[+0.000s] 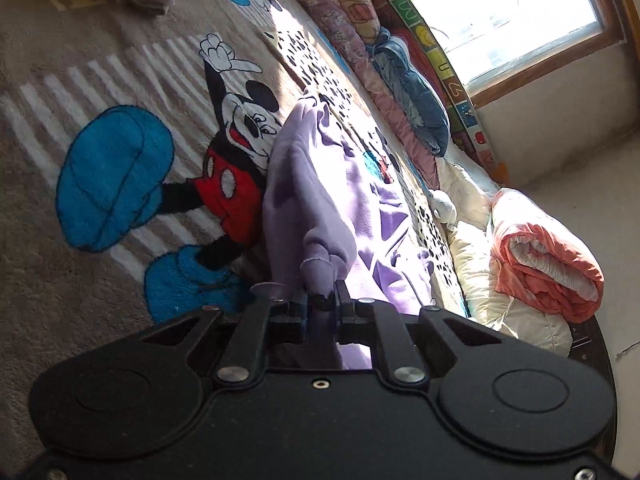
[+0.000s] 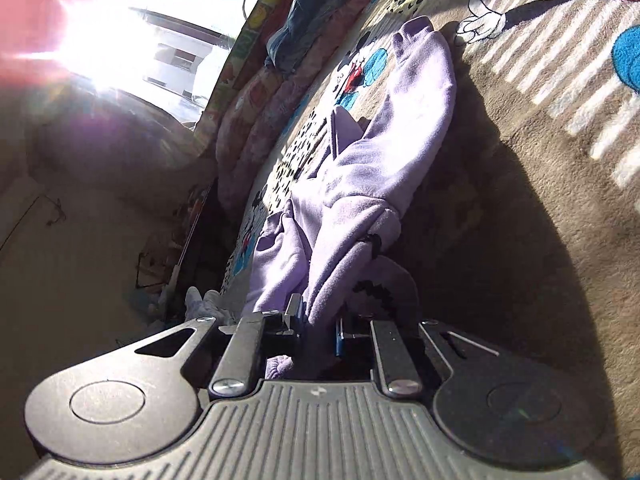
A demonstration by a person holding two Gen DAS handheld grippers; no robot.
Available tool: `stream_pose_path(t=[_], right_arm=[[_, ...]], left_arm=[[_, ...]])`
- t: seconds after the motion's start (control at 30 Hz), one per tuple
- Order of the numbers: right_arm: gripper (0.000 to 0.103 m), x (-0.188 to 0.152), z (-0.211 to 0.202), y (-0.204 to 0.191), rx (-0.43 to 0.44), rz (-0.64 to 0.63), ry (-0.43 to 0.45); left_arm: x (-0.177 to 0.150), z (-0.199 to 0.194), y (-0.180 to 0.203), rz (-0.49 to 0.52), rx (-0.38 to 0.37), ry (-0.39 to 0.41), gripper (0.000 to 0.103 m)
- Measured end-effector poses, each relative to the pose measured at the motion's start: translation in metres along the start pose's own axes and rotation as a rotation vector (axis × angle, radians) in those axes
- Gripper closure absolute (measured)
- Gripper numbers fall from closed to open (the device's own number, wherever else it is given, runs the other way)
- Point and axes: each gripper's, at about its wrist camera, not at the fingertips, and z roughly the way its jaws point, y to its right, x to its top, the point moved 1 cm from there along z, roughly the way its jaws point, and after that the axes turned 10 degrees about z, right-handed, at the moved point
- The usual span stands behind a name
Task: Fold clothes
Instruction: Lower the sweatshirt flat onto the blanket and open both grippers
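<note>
Cartoon-print blanket (image 1: 120, 92) covers the bed, rolled quilts (image 1: 548, 264) along its far edge near the window (image 1: 516, 16). Lilac sweatshirt (image 1: 320, 184) lies bunched on the blanket, partly lifted. Left gripper (image 1: 322, 296) clamped on a lilac fold; right gripper (image 2: 320, 324) pinching sweatshirt fabric too.

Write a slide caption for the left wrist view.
Left gripper pinching a lavender sweatshirt above a cartoon-mouse blanket, sunlit window beyond.

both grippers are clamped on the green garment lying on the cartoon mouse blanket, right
Not quite: the garment is lilac purple, not green, as both wrist views show. The left gripper and right gripper are each shut on it, over the cartoon mouse blanket.
</note>
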Motion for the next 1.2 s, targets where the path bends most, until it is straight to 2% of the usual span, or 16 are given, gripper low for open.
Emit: stream_pose_path(t=[0.13, 0.23, 0.3, 0.33, 0.37, 0.4, 0.53, 0.57, 0.6, 0.63, 0.67, 0.7, 0.8, 0.9, 1.1, 1.2], right_arm=[[0.087, -0.004, -0.006, 0.003, 0.012, 0.020, -0.005], [0.082, -0.002, -0.007, 0.008, 0.002, 0.051, -0.015], [0.071, -0.001, -0.005, 0.010, -0.007, 0.065, -0.014], [0.070, 0.000, -0.004, 0.012, -0.007, 0.068, -0.016], [0.070, 0.000, -0.001, 0.012, -0.012, 0.070, -0.021], [0.070, 0.001, 0.002, 0.012, -0.018, 0.071, -0.024], [0.073, -0.001, 0.008, 0.010, -0.046, 0.051, -0.003], [0.082, -0.002, 0.008, 0.008, -0.041, 0.042, 0.005], [0.086, -0.002, 0.009, 0.005, -0.032, 0.036, 0.009], [0.087, -0.001, 0.008, 0.003, -0.020, 0.036, 0.015], [0.088, -0.001, 0.007, -0.002, -0.010, 0.033, 0.027], [0.088, -0.001, 0.005, -0.006, -0.001, 0.030, 0.038], [0.089, -0.005, -0.006, -0.016, 0.005, 0.002, 0.058], [0.089, -0.023, -0.020, -0.006, -0.026, -0.037, 0.042], [0.089, -0.075, -0.053, 0.041, -0.073, 0.019, 0.023], [0.089, -0.096, -0.073, 0.059, -0.085, 0.035, 0.036]], left_arm=[[-0.016, -0.003, -0.009, -0.031, 0.024, -0.023, 0.094], [-0.027, -0.005, -0.016, -0.054, 0.043, -0.040, 0.093], [-0.035, -0.006, -0.021, -0.070, 0.055, -0.051, 0.077], [-0.039, -0.006, -0.023, -0.078, 0.061, -0.057, 0.055], [-0.043, -0.007, -0.025, -0.085, 0.067, -0.062, 0.041], [-0.047, -0.008, -0.028, -0.093, 0.073, -0.068, 0.041], [-0.061, -0.006, -0.032, -0.098, 0.084, -0.081, 0.042], [-0.064, -0.002, -0.031, -0.090, 0.081, -0.085, 0.047], [-0.066, 0.002, -0.029, -0.082, 0.081, -0.091, 0.057], [-0.066, 0.005, -0.027, -0.070, 0.088, -0.096, 0.086], [-0.064, 0.008, -0.024, -0.056, 0.098, -0.101, 0.092], [-0.063, 0.011, -0.021, -0.043, 0.108, -0.105, 0.093], [-0.051, -0.007, -0.006, 0.006, 0.073, -0.043, 0.095], [-0.050, -0.028, -0.003, 0.049, 0.061, -0.023, 0.095], [-0.103, -0.052, -0.037, -0.005, 0.094, -0.083, 0.095], [-0.123, -0.069, -0.046, -0.027, 0.081, -0.076, 0.095]])
